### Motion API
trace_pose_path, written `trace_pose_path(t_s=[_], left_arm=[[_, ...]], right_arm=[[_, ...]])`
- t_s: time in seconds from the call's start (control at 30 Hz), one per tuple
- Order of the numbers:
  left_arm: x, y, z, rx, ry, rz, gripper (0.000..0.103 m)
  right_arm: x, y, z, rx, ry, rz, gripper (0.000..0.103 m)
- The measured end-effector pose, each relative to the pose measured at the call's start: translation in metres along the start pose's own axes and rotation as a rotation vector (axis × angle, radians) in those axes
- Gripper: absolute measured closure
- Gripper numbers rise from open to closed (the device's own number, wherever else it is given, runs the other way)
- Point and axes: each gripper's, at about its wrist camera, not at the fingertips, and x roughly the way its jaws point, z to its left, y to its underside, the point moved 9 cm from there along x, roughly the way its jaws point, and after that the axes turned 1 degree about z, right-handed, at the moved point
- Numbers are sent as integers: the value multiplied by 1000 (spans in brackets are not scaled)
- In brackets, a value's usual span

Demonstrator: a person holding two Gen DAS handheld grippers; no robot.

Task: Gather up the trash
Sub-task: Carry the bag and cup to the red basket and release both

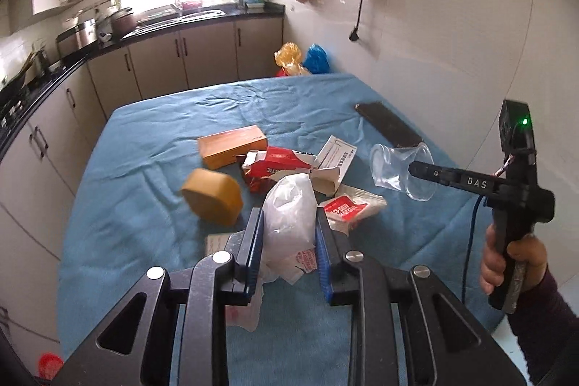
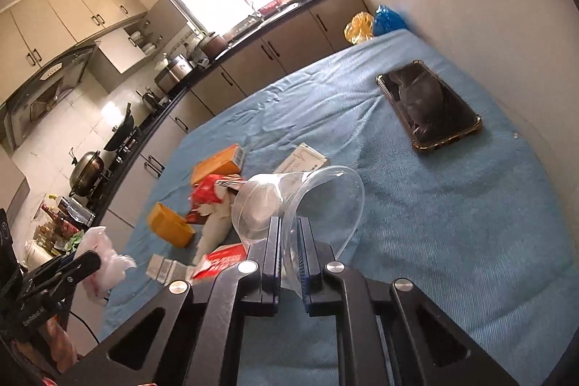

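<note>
My left gripper (image 1: 288, 217) is shut on a white plastic bag (image 1: 289, 223) and holds it above the blue cloth; the bag also shows in the right wrist view (image 2: 103, 255). My right gripper (image 2: 288, 227) is shut on the rim of a clear plastic cup (image 2: 300, 201), held tilted over the table; the cup also shows in the left wrist view (image 1: 398, 170), with the right gripper (image 1: 414, 169) at its side. More trash lies on the cloth: a red torn carton (image 1: 277, 163), a white paper box (image 1: 334, 161), a red-and-white packet (image 1: 349, 208).
An orange box (image 1: 233, 147) and a yellow block (image 1: 213, 196) lie on the blue tablecloth (image 1: 152, 223). A black phone (image 2: 430, 105) lies near the wall. Yellow and blue bags (image 1: 302, 58) sit beyond the far edge. Kitchen cabinets (image 1: 181, 56) run along the left and back.
</note>
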Motion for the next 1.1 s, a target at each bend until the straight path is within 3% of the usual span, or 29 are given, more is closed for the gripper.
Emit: trace_pose_path(t_s=[0.43,0.8,1.1], left_arm=[[-99,55,61,-214,-62,-86,78],[-182,153,187,-495,-291,-121,77],[-199,247,282,-718,-434,-77,77]], right_arm=[[-31,40,77,-112,-85,16,94],[0,103,186,-279,-215,137,94],[55,182,304,-440,-346,307,94]])
